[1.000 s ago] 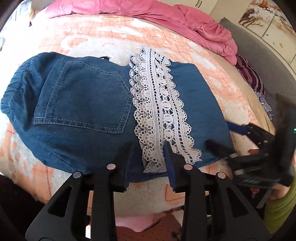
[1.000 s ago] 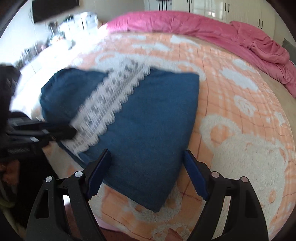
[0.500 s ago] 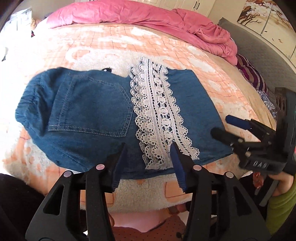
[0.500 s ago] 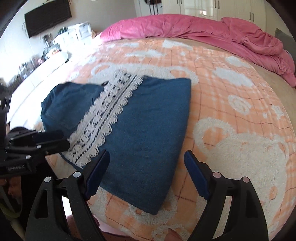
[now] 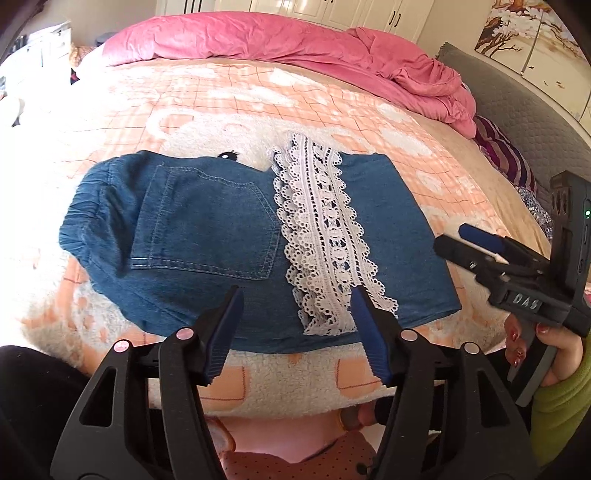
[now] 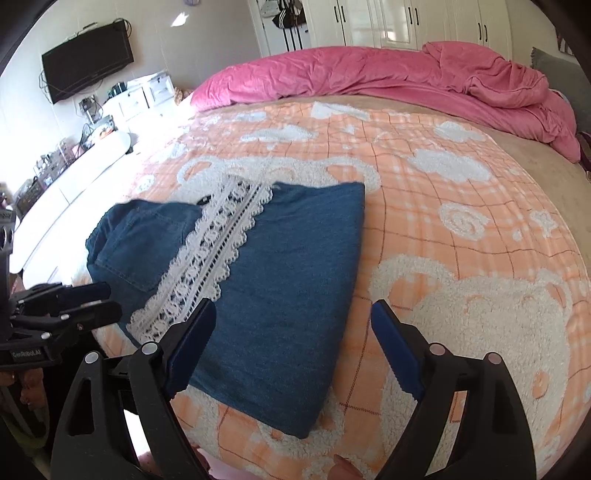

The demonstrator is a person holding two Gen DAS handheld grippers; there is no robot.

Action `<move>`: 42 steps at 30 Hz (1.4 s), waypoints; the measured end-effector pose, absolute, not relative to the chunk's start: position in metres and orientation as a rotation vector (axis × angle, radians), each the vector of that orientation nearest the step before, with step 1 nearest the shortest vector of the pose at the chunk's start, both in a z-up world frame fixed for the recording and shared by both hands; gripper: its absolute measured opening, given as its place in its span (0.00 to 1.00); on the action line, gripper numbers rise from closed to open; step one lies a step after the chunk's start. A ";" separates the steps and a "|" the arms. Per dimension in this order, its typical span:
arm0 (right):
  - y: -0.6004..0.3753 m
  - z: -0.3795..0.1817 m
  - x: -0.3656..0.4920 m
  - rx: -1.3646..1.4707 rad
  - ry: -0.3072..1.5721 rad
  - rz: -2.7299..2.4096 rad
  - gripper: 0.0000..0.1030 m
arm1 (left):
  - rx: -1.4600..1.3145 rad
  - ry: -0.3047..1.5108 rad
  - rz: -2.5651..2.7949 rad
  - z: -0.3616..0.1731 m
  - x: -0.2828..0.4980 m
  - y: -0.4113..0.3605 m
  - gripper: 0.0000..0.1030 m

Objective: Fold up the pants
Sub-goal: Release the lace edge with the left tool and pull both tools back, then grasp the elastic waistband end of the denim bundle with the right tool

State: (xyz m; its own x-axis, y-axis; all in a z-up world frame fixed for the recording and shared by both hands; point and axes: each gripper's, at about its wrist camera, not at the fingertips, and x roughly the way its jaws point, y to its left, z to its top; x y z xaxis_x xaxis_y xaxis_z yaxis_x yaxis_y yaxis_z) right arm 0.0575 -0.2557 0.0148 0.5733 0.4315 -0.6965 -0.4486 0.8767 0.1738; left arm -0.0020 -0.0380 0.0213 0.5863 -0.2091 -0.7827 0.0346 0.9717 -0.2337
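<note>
Pants (image 5: pixel 207 236) lie folded flat on blanket (image 5: pixel 332 107), lace hem (image 5: pixel 325 236) on top. Left gripper (image 5: pixel 295 332) jaws opening, nothing between; right gripper (image 6: pixel 291 347) jaws opening, empty. Lift clear without snagging lace; verify edges aligned.

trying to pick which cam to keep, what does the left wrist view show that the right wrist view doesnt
Only the left wrist view shows the back pocket whole, a wall painting and the right gripper, jaws opening, nothing between them.

Only the right wrist view shows the TV, the white cabinets and the left gripper, jaws opening, nothing between them.

Both show the folded pants with the lace trim on the orange blanket, and the pink duvet behind.
</note>
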 end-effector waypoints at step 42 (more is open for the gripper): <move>-0.073 0.045 0.116 -0.257 0.898 0.806 0.95 | -0.472 0.897 0.075 -0.010 0.001 0.103 0.90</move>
State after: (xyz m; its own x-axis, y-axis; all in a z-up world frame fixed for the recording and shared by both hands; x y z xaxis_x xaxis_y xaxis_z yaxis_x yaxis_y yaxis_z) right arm 0.1159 -0.0730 0.0448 0.3604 0.5147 -0.7779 -0.7179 0.6855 0.1210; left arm 0.0014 0.1025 -0.0096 0.6283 -0.1312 -0.7668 -0.2574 0.8951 -0.3641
